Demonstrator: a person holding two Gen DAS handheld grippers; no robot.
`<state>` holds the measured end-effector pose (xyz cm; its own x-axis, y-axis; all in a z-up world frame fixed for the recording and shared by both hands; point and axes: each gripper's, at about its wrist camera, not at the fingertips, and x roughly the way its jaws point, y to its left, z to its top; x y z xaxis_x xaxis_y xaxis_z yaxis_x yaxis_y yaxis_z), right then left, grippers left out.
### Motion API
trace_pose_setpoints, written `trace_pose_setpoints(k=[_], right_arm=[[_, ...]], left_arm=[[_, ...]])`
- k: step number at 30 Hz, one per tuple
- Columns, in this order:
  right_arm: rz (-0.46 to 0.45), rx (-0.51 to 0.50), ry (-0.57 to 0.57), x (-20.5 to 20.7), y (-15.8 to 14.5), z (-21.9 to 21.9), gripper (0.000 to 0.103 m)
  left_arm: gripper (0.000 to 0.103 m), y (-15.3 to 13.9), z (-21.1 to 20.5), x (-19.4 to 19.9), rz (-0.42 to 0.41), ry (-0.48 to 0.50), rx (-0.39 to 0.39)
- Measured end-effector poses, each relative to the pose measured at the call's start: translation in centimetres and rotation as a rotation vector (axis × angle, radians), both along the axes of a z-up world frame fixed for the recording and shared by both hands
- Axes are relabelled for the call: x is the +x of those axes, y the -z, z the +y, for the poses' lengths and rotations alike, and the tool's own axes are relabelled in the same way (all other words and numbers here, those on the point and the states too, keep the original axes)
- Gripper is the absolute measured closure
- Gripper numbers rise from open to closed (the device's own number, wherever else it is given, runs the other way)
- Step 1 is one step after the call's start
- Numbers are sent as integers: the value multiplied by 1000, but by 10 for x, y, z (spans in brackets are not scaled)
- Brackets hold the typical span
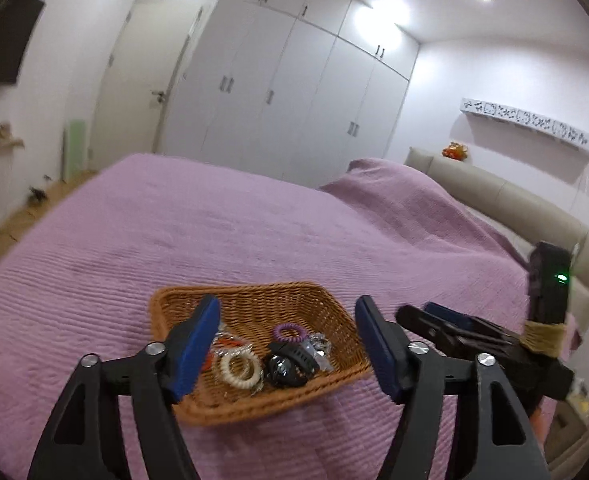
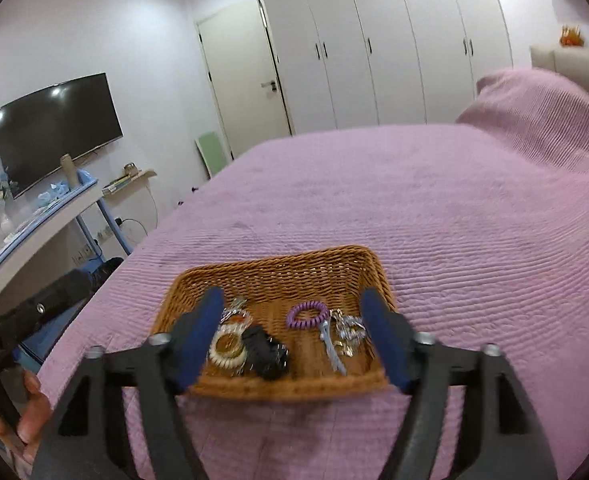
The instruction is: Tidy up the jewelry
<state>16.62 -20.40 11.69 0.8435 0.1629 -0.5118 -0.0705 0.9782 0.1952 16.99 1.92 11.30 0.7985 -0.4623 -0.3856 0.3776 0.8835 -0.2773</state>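
Both the left gripper (image 1: 286,344) and right gripper (image 2: 290,340) are hanging with jaws apart, holding nothing. The wicker basket (image 2: 278,272) is sitting low in the frame, light and stiff; its rim looks the likeliest grip. The coil bands (image 2: 307,314) inside look springy.

Bedroom around a pink-purple bed

A ribbed bedspread (image 2: 434,216) covers the bed, with a beige padded headboard (image 1: 506,196) carrying an orange toy (image 1: 454,150). White wardrobes (image 2: 394,40) line the far wall beside a white door (image 2: 242,68). A dark TV (image 2: 56,128) hangs above a blue-edged desk (image 2: 46,216); a patterned shelf (image 1: 526,120) is wall-mounted.
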Motion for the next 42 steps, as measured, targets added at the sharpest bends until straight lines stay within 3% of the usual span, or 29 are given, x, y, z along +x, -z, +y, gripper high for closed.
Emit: trace_pose_setpoints(k=[4, 7, 10, 15, 23, 34, 42], right_arm=[[-17, -38, -1, -51, -4, 12, 20], [-11, -89, 33, -80, 7, 18, 20], [-17, -163, 68, -103, 21, 26, 20], [-36, -233, 115, -124, 41, 31, 20], [-31, -218, 116, -130, 50, 25, 20], [-29, -215, 175, -127, 54, 13, 20], [-23, -246, 178, -123, 62, 19, 20]], left_arm=[[28, 2, -1, -42, 3, -96, 58], [28, 18, -2, -74, -16, -217, 143], [28, 39, -6, -89, -9, -270, 194], [28, 67, -17, -97, 24, -262, 218], [28, 67, -26, -109, -44, -280, 280], [28, 79, -42, -109, -12, -250, 340], [28, 81, -41, -110, -7, -247, 340]])
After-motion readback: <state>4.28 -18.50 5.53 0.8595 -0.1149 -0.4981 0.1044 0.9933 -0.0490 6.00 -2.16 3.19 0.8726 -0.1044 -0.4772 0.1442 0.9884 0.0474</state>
